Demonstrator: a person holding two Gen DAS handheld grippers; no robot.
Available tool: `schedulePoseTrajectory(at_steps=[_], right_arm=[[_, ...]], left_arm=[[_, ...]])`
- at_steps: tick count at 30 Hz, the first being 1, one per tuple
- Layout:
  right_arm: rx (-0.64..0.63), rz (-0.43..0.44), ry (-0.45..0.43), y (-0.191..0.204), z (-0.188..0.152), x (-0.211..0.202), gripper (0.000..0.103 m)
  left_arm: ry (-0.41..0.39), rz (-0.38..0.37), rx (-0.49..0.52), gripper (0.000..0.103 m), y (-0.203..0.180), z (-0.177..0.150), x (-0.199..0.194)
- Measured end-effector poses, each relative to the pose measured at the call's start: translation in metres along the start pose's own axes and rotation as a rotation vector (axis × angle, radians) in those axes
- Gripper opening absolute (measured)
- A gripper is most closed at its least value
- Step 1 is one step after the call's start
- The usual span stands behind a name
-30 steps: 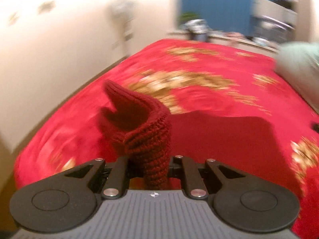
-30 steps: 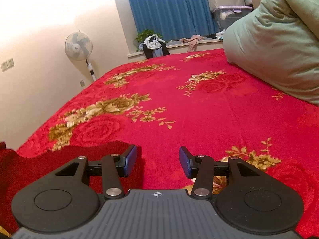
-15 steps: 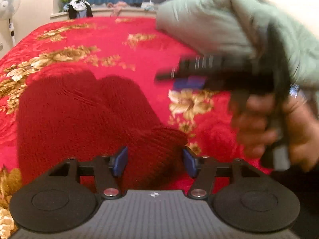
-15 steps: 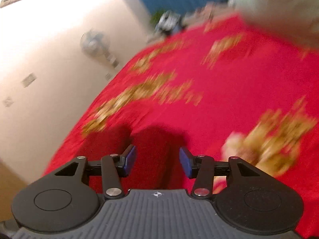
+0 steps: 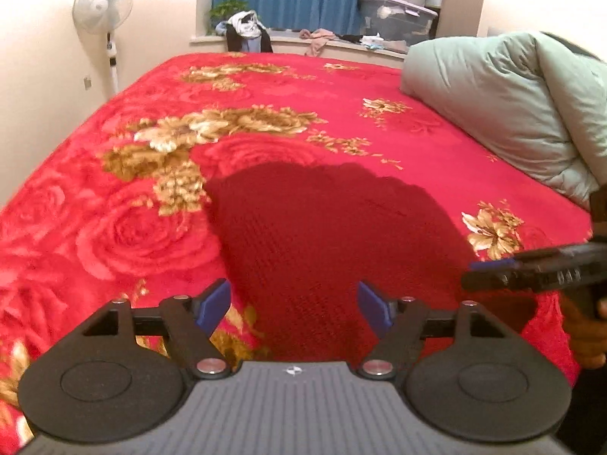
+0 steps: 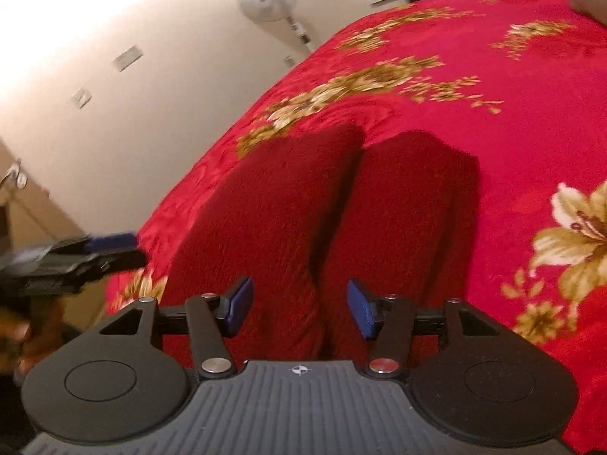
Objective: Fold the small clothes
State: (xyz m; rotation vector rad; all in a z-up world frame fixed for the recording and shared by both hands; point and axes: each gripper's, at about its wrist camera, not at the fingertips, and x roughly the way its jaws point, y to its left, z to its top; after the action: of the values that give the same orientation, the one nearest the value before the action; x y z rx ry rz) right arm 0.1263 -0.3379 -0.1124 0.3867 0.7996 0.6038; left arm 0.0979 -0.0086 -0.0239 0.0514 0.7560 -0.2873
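Knitted dark-red garment (image 5: 326, 235), one piece, lies flat on the bed's red floral blanket (image 5: 114, 227), filling the lower middle of both views; in the right wrist view it shows two lobes split by a crease. I count one grey-green duvet (image 5: 504, 113) at upper right and one standing fan (image 5: 102, 3) at upper left. My left tongs (image 5: 296, 305) are opening, blue pads clear of the knit that lies under the gap. My right tongs (image 5: 493, 273) are opening too and grip nothing. I judge the risk is the colours: red on red hides the hem, so a pinch could catch blanket pile with the knit, or only one layer, and skew the fold.
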Motion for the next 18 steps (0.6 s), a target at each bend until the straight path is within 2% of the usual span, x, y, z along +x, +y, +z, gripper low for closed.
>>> schedulePoseTrajectory(at_steps=[2,3,6,9,11,13,14,15,16,18], right_arm=[[-0.06,-0.047,0.011,0.01,-0.007,0.007,0.04],[-0.075,-0.065,0.007,0.013,-0.01,0.007,0.021],[-0.015,-0.03,-0.018,0.012,-0.012,0.001,0.018],[-0.006,-0.018,-0.102,0.019,-0.001,-0.032,0.016],[0.003,0.037,-0.2,0.031,0.007,-0.067,0.016],[-0.07,0.0,-0.248,0.047,0.002,-0.09,0.016],[-0.091,-0.038,-0.24,0.047,-0.003,-0.09,0.016],[-0.092,-0.094,-0.195,0.04,-0.012,-0.082,0.016],[-0.079,-0.148,-0.132,0.029,-0.02,-0.068,0.015],[-0.036,-0.288,0.036,0.005,-0.039,-0.033,0.005]], left_arm=[[0.031,-0.034,-0.072,0.082,0.014,-0.005,0.018],[0.065,-0.044,-0.12,0.082,0.017,-0.004,0.027],[0.078,-0.167,-0.261,0.085,0.027,0.004,0.04],[0.091,-0.174,-0.284,0.086,0.027,0.009,0.049],[0.098,-0.217,-0.319,0.09,0.028,0.01,0.052],[0.096,-0.25,-0.313,0.091,0.024,0.012,0.051],[0.109,-0.222,-0.263,0.091,0.019,0.013,0.053],[0.141,-0.184,-0.213,0.091,0.012,0.012,0.06],[0.189,-0.16,-0.176,0.092,0.007,0.009,0.068],[0.288,-0.141,-0.169,0.094,0.004,0.0,0.083]])
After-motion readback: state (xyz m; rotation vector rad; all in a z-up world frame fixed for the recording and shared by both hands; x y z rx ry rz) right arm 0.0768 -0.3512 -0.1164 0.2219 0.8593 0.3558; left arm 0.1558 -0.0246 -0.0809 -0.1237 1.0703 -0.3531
